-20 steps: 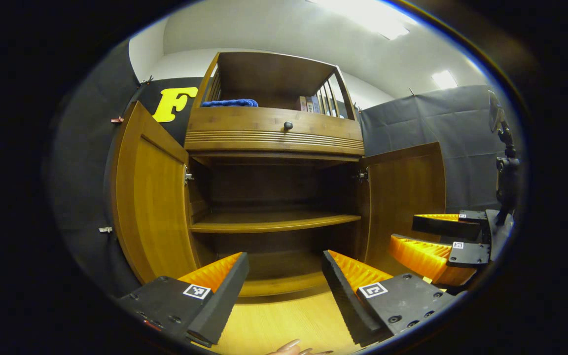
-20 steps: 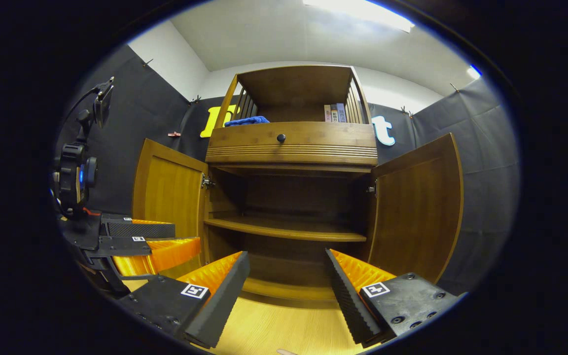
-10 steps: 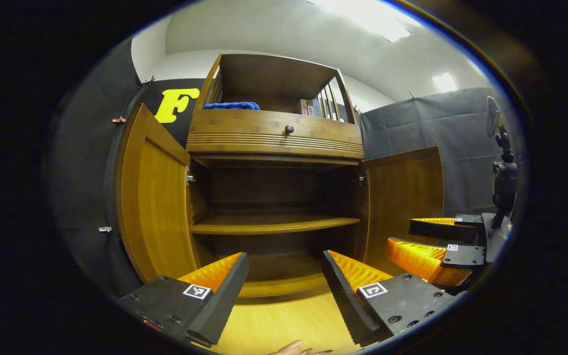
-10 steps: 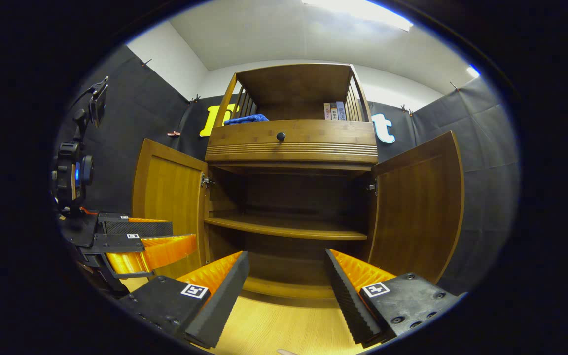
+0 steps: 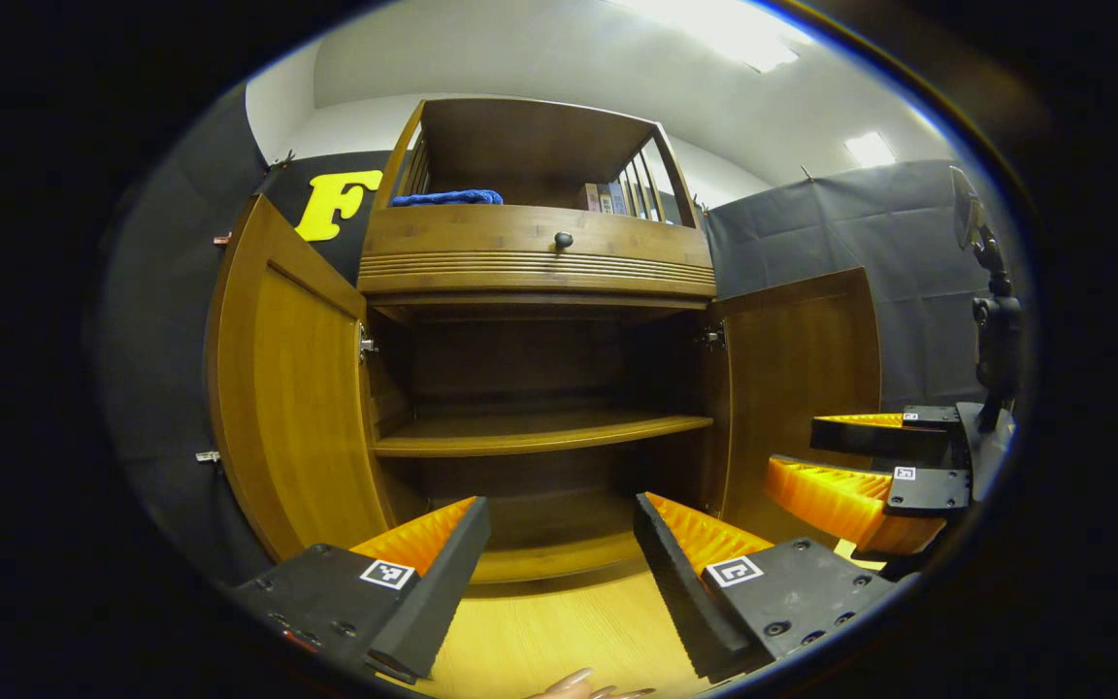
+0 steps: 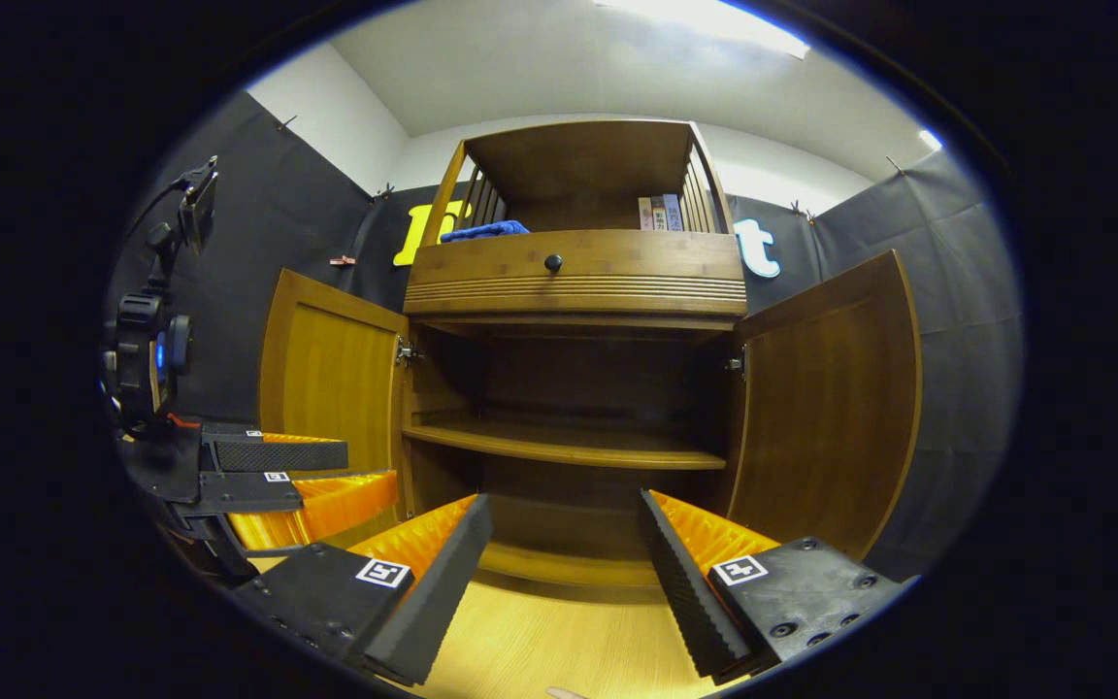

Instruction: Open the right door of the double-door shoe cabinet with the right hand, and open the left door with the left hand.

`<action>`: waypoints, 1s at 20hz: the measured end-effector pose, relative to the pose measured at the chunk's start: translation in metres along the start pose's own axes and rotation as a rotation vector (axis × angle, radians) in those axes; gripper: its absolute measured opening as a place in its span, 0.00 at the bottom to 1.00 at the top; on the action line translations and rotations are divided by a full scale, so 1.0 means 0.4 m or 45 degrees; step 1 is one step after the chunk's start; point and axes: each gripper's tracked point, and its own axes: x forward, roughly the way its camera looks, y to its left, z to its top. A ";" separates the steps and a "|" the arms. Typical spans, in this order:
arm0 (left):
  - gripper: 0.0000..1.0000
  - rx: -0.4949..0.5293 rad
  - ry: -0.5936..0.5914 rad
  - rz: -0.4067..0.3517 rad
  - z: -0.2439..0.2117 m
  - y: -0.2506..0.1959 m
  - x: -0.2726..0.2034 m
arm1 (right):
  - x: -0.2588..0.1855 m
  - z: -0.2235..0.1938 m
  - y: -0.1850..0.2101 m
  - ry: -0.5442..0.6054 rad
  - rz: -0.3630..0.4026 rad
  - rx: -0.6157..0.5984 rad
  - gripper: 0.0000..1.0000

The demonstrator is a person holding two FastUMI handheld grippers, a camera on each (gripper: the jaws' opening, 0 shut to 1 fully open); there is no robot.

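The wooden shoe cabinet (image 5: 540, 262) (image 6: 574, 282) stands ahead with both doors swung wide. Its left door (image 5: 287, 388) (image 6: 331, 374) and right door (image 5: 797, 379) (image 6: 826, 398) point outward, baring an empty inner shelf (image 5: 535, 432) (image 6: 564, 445). My left gripper (image 5: 554, 553) is open, low in front of the cabinet, holding nothing. My right gripper (image 6: 559, 553) is open too and empty. In the left gripper view the right gripper (image 5: 874, 466) hangs before the right door; in the right gripper view the left gripper (image 6: 287, 476) hangs before the left door.
A drawer with a dark knob (image 5: 564, 239) (image 6: 553, 262) sits above the doors. On top lie a blue cloth (image 5: 447, 198) (image 6: 486, 230) and some books (image 5: 608, 197) (image 6: 658, 212). Light wooden floor (image 5: 559, 631) runs under the grippers. Fingertips (image 5: 583, 684) show at the bottom edge.
Both views have shifted slightly; the cabinet looms a little larger and nearer. The doors stay wide and both grippers stay open.
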 end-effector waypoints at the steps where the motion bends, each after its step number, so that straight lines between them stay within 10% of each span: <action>1: 0.93 -0.002 -0.002 -0.002 -0.001 -0.003 0.000 | 0.000 0.000 -0.001 -0.001 -0.001 -0.001 0.97; 20: 0.94 -0.026 -0.040 -0.010 0.020 0.002 -0.014 | -0.002 0.006 -0.002 -0.004 -0.009 0.009 0.97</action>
